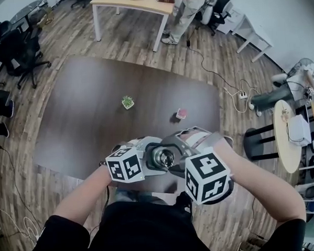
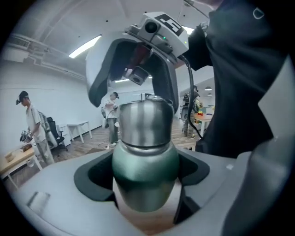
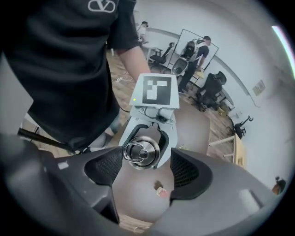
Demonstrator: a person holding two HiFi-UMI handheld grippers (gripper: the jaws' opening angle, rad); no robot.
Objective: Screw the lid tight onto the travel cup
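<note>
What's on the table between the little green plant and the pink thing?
Nothing: the head view shows only bare dark table between the green plant and the pink thing.

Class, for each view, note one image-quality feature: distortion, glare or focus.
Head view: fisheye bows the edges of the table. Left gripper view: the travel cup sits close and soft, streaked with reflections. Right gripper view: the ring on the lid glints, and black vignette fills the corners.
</note>
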